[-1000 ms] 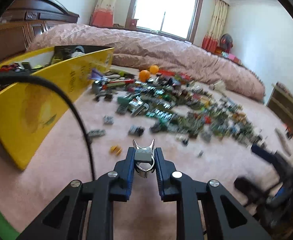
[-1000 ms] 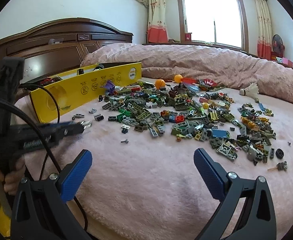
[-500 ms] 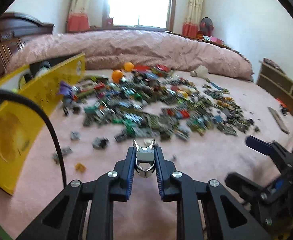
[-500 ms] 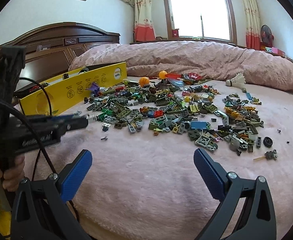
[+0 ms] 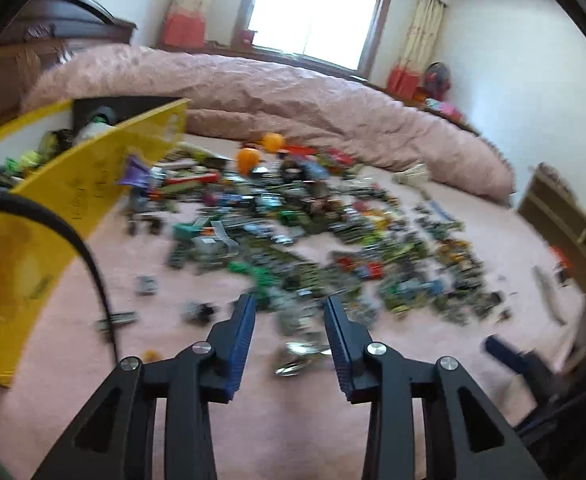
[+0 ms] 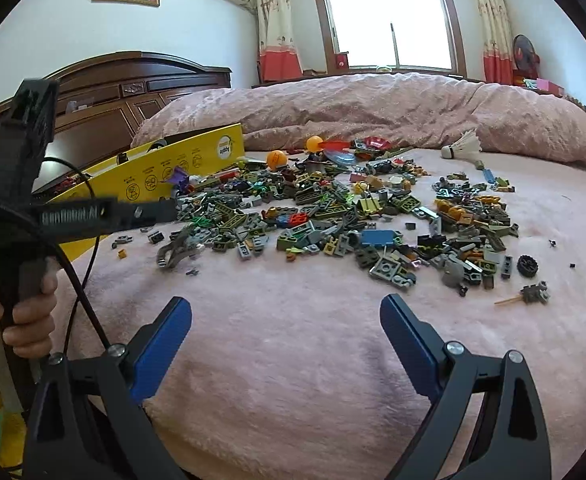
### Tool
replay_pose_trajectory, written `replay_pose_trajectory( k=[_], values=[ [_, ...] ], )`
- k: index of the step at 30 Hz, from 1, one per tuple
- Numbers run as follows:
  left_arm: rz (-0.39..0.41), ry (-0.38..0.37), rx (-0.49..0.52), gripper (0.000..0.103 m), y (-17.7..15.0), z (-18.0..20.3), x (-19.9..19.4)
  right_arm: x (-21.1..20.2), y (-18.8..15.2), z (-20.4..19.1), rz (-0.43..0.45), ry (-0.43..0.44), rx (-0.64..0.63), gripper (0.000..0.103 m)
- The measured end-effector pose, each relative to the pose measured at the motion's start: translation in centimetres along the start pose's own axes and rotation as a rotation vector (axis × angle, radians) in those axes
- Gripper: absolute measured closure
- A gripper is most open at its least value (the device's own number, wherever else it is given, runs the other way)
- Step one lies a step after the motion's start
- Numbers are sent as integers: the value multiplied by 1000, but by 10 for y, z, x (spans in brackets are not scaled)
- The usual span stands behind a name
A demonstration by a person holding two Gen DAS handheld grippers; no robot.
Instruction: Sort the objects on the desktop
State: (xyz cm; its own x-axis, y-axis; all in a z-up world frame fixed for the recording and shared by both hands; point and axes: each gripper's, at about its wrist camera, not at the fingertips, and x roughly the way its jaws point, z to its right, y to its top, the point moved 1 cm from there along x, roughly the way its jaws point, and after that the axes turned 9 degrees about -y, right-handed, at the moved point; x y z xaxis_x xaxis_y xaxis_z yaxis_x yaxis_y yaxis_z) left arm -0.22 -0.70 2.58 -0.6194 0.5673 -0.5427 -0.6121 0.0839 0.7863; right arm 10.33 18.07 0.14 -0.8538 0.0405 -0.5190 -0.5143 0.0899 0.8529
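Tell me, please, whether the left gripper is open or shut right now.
Open. The left gripper shows a clear gap between its blue fingers, and the silvery metal clip lies blurred on the blanket below them.

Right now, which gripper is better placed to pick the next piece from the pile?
Left, probably. The left gripper has its jaws open right at the near edge of the brick pile. The right gripper, also open, sits back over bare pink blanket.

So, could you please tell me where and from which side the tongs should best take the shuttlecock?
Probably grip the shuttlecock at its round cork base, coming from above. It lies on its side, base toward the bricks, feathers flaring away; the feathers look fragile.
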Motion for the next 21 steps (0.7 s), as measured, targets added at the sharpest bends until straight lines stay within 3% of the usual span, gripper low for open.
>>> replay_pose_trajectory(
  k=[6, 14, 18, 20, 21],
  values=[
    [3, 108, 0, 67, -4, -27, -1, 1, -5, -2, -4, 18, -12, 6],
    [-50, 158, 31, 67, -9, -38, 28, 6, -12, 3, -18, 22, 5, 6],
    [-40, 169, 38, 67, -10, -40, 33, 8, -14, 4, -20, 20, 4, 6],
    [-48, 171, 77, 81, -11, -35, 35, 8, -16, 2, -17, 15, -4, 6],
    [-53, 172, 93, 80, -11, -33, 35, 9, -17, 2, -14, 12, -9, 6]
  ],
)
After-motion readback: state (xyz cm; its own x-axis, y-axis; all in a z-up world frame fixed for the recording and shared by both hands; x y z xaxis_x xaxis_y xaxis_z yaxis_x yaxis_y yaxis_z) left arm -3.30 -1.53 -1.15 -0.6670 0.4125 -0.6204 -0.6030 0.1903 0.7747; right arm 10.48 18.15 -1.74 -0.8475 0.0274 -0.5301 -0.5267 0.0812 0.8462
